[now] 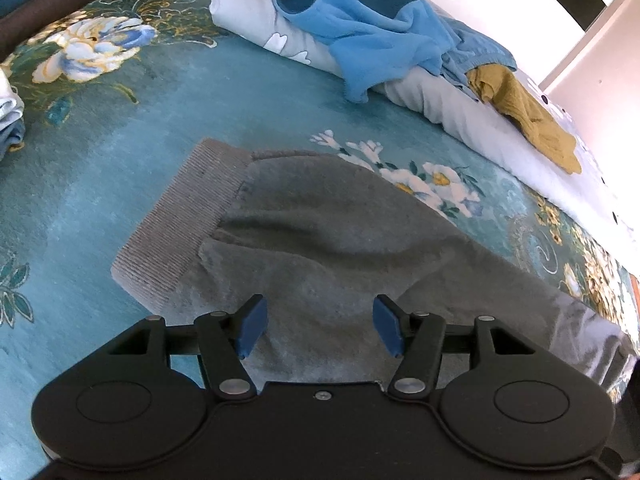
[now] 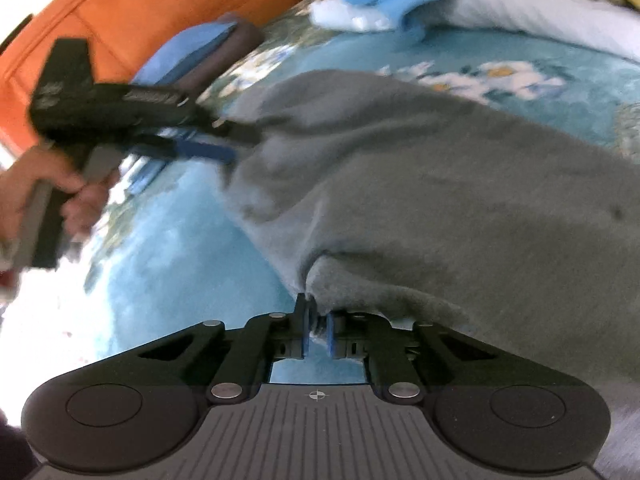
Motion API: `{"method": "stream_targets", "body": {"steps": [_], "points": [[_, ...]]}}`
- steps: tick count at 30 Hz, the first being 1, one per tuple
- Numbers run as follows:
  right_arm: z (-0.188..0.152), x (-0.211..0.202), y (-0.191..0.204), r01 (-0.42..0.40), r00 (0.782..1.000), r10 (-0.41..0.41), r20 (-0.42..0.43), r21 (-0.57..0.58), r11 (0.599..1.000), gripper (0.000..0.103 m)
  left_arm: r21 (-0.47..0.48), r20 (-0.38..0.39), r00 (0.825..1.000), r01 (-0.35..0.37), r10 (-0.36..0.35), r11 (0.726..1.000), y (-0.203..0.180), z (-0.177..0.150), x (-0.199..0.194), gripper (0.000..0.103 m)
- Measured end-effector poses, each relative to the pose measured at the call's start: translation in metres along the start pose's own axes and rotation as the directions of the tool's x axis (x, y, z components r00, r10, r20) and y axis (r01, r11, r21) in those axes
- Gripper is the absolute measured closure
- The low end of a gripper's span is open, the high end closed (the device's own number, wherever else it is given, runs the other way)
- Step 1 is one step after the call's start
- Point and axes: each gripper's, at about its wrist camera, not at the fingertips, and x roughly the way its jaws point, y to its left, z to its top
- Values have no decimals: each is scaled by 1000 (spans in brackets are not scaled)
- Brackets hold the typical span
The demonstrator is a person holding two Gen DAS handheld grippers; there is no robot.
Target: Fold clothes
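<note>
- Nearest in the right wrist view, the right tool (image 2: 316,322) has its blue pads drawn almost together on a tuck of the grey garment (image 2: 420,184) — clenched on its near edge, with the cloth bunched just above the pads.
- In the left wrist view the left tool (image 1: 320,330) hovers over the same garment with its jaws well apart; nothing lies between the pads (image 1: 253,330), so it is released, not gripping.
- The grey garment lies spread on the teal floral bedspread (image 1: 120,168), its ribbed cuff (image 1: 176,220) pointing away from the left tool and towards the left of that view.
- The step in hand looks like taking hold of both sides of the garment before the fold. To do it well, the left tool should come down onto one flat layer near the edge and close on it — not on a loose wrinkle — so that both grips carry the cloth evenly.
- The right grip looks shallow, near the hem; a quick lift could pull it free, so a slow, level one seems wiser.
- From the right wrist view a hand (image 2: 60,196) holds the left tool's handle beside the garment's far end, blurred.
- Farther off, a blue fleece (image 1: 360,40) and a mustard cloth (image 1: 528,120) lie heaped on a pale rolled quilt (image 1: 440,104), well apart from the garment.
</note>
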Motion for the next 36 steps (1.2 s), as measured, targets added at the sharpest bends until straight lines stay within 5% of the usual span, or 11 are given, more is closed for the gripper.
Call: {"method": "stream_targets", "body": {"steps": [11, 19, 21, 25, 29, 32, 34, 36], "points": [[-5, 6, 3, 8, 999, -7, -39, 35, 999, 97, 0, -10, 1000, 0, 0, 1000, 3, 10, 0, 46], [-11, -52, 17, 124, 992, -125, 2, 100, 987, 84, 91, -6, 1000, 30, -30, 995, -30, 26, -14, 45], [-21, -80, 9, 202, 978, -208, 21, 168, 965, 83, 112, -43, 997, 73, -69, 991, -50, 23, -12, 45], [-50, -152, -36, 375, 899, -432, 67, 390, 841, 74, 212, -150, 977, 185, -155, 960, -108, 2, 1, 45], [-85, -229, -104, 479, 765, -638, 85, 588, 652, 67, 303, -230, 958, 238, -172, 923, -163, -30, 17, 45], [-111, -278, -161, 505, 666, -742, 68, 691, 517, 67, 366, -242, 963, 208, -123, 907, -197, -54, 30, 45], [-119, -305, -194, 520, 635, -770, 61, 703, 485, 67, 375, -244, 965, 187, -99, 908, -216, -66, 38, 45], [-121, -321, -223, 524, 645, -762, 56, 693, 495, 64, 359, -251, 964, 174, -85, 917, -236, -71, 46, 45]]}}
